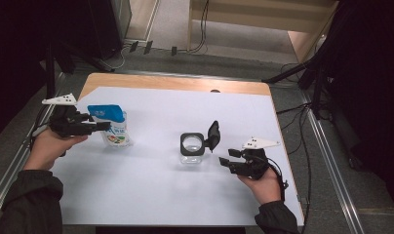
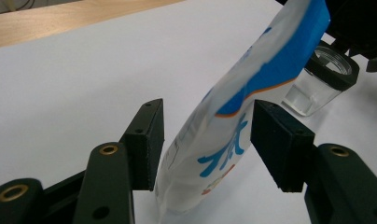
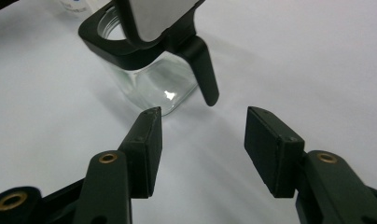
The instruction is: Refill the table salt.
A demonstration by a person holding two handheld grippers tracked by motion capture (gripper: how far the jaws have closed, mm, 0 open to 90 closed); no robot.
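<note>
White surface (image 1: 151, 190), pouch and jar.
Left claw (image 2: 205, 135) agape around pouch (image 2: 233, 130), not gripping; right claw (image 3: 200, 149) agape, empty, short of jar (image 3: 144, 79).

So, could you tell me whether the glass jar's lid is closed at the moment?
No, the glass jar stands with its mouth uncovered and its black lid flipped up beside it.

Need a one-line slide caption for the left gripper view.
Open left gripper straddling a blue-and-white pouch on the white table, with a black-rimmed glass jar behind it.
</note>
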